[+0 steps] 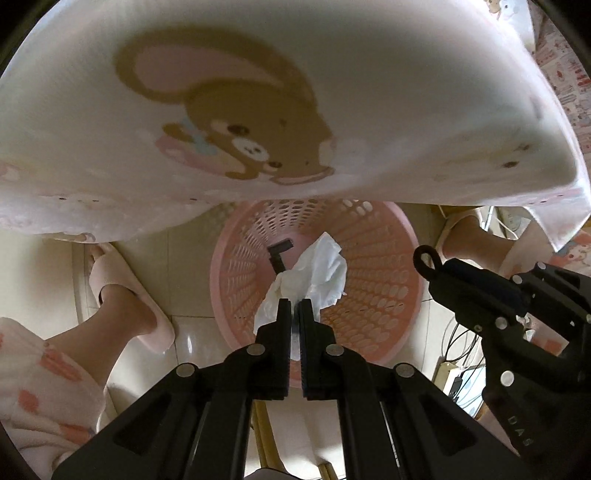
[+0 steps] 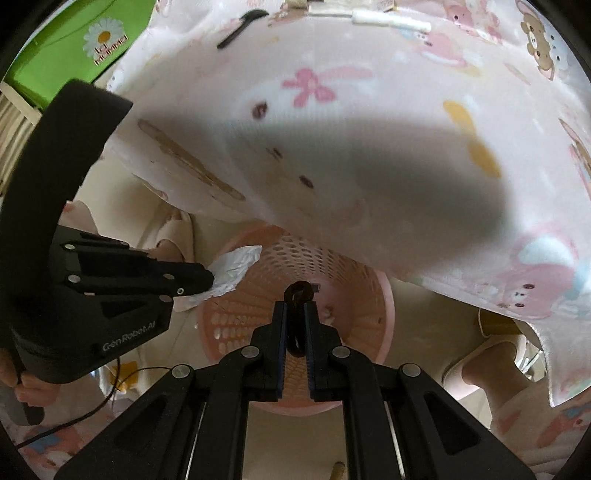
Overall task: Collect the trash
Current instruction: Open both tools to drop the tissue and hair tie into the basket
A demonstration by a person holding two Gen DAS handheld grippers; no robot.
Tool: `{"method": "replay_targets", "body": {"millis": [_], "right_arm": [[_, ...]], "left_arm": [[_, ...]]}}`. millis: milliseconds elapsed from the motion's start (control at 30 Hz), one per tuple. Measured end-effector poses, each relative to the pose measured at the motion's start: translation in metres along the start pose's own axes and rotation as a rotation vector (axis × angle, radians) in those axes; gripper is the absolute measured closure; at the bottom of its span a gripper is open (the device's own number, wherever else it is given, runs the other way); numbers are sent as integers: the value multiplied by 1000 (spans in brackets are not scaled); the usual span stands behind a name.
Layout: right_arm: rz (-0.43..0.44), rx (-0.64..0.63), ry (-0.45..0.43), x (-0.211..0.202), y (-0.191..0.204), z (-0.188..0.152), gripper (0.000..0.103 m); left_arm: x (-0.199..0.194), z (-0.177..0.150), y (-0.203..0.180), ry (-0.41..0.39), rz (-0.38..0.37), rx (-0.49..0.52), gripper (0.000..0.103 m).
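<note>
Evidently both grippers were clenched over the pink basket (image 1: 388, 295), the left gripper (image 1: 294, 306) pinching a tissue (image 1: 317, 269) and the right gripper (image 2: 295, 310) a dark loop (image 2: 295, 295), and either might catch the overhanging cloth (image 1: 332, 92) or drop outside the rim if released early

Basket (image 1: 384, 306) on floor (image 1: 192, 332), partly under tablecloth edge (image 1: 295, 110). Tissue (image 1: 317, 273) in left gripper (image 1: 294, 306) above basket opening. Loop (image 2: 296, 295) in right gripper (image 2: 295, 308) above basket, right of tissue. Slippered feet (image 1: 125, 295) either side of basket. Spoon (image 2: 240, 27) on table.
</note>
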State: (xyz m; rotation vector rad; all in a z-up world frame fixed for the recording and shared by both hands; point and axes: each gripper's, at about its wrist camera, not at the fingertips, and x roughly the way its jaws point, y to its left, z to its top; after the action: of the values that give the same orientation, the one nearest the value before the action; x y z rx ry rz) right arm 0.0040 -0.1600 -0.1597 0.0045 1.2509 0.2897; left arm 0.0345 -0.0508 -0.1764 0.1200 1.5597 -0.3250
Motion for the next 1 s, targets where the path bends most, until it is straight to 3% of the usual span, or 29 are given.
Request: {"method": "replay_targets", "body": {"millis": [167, 300, 433, 500, 567, 800, 1000], "right_arm": [[-54, -12, 50, 26, 6, -6, 94], [-77, -8, 106, 46, 7, -10, 92], [-107, 0, 130, 55, 6, -13, 75], [-105, 6, 130, 54, 4, -15, 66], [-102, 11, 117, 51, 2, -16, 54], [-109, 40, 49, 27, -5, -13, 50], [-153, 15, -64, -14, -5, -12, 42]], "left_arm": [[20, 2, 4, 44, 38, -13, 101], [34, 2, 4, 71, 86, -6, 95], [41, 1, 9, 102, 86, -34, 90], [40, 1, 13, 102, 75, -52, 80], [36, 2, 15, 86, 80, -58, 72], [16, 1, 11, 11, 117, -31, 57], [-20, -5, 10, -113, 137, -33, 52]]}}
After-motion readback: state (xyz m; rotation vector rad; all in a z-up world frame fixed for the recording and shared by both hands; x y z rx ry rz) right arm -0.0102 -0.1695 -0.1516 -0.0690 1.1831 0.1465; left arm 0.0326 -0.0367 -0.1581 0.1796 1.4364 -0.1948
